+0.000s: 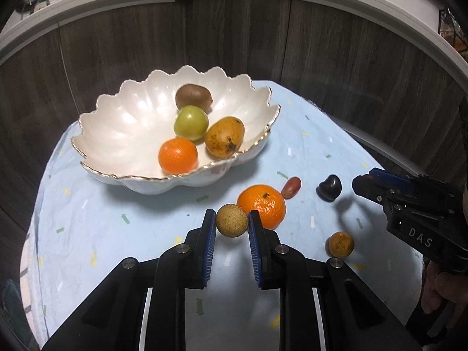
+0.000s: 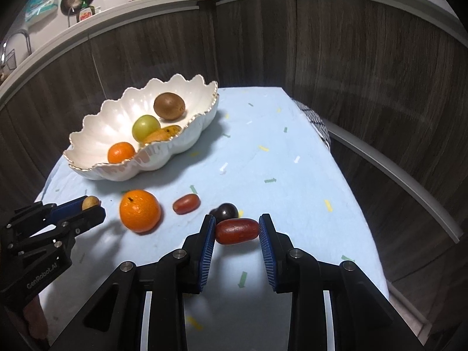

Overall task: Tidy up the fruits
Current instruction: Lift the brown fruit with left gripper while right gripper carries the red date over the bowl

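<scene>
Both hand-held grippers carry fruit above the bench [image 2: 292, 152], near its front edge and short of the scalloped white bowl [image 1: 122, 122]. The left hand-held gripper [image 1: 232, 222] pinches a small tan speckled round fruit [image 1: 232, 220] between its blue pads at the very tips; the fruit looks lifted clear of the cloth, just beside the large orange [image 1: 261, 206]. The right hand-held gripper [image 2: 236, 229] pinches a reddish-brown oblong fruit [image 2: 237, 231], also at the tips, with the dark plum [image 2: 226, 211] close behind it. Its long axis lies roughly level and crosswise, running from pad to pad, so the pads bear on its two ends; neither end points toward the bowl. The bowl holds a kiwi [image 1: 193, 96], a green fruit [image 1: 191, 122], a spotted yellow fruit [image 1: 224, 137] and a small orange [image 1: 177, 156]. Loose on the cloth: the large orange, a second red oblong fruit [image 2: 186, 204], the plum, and a small spotted orange fruit [image 1: 341, 244]. Risk, judged: an end-to-end grip on a rounded oblong probably has small contact areas, so it may pivot or squirt out on a tilt. The round fruit sits at the pad tips and may roll free. A drop into the bowl could knock the four fruits crowded on its near right side.
</scene>
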Motion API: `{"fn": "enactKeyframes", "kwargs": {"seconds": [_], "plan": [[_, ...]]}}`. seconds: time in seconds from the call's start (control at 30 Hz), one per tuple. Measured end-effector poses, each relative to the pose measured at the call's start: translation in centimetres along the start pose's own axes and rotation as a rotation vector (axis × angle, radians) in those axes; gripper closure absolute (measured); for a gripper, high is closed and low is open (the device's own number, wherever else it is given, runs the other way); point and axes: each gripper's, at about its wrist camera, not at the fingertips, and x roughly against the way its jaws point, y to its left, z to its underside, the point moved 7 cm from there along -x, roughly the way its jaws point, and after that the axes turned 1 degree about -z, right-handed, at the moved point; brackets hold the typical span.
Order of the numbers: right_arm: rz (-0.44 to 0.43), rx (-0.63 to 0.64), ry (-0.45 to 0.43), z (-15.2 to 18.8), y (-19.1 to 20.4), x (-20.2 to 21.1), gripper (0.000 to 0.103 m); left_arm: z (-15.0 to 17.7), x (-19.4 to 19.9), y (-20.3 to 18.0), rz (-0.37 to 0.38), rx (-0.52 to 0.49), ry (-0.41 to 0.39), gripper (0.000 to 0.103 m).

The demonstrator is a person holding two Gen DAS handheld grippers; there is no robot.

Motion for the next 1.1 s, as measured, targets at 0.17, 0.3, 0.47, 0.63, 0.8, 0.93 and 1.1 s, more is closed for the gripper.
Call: {"fn": "enactKeyframes", "kwargs": {"seconds": [0.17, 0.3, 0.47, 0.63, 0.8, 0.93, 1.1], "plan": [[-0.010, 0.012, -0.015, -0.8, 0.9, 0.9, 0.071, -0.8, 1.1, 0.6, -0.011, 0.011, -0.024, 0.080], [-0.017, 0.024, -0.028, -1.7, 1.6, 1.5, 0.071, -1.3, 1.8, 1.3, -0.021, 0.026, -0.039, 0.080], [-0.028, 0.040, -0.049, -3.0, 2.7, 2.2, 0.071, -2.2, 2.7, 2.4, -0.037, 0.048, -0.060, 0.080], [-0.040, 0.054, -0.066, -4.4, 3.9, 2.6, 0.071, -3.2, 3.5, 3.7, -0.051, 0.072, -0.079, 0.080], [-0.051, 0.067, -0.085, -6.0, 4.9, 3.0, 0.071, -4.2, 4.1, 4.8, -0.063, 0.092, -0.094, 0.080], [-0.060, 0.070, -0.098, -7.3, 5.6, 3.1, 0.071, -4.9, 4.3, 5.6, -0.069, 0.107, -0.102, 0.080], [-0.072, 0.069, -0.105, -8.6, 6.3, 2.9, 0.071, -5.7, 4.5, 6.5, -0.078, 0.117, -0.111, 0.080]]}}
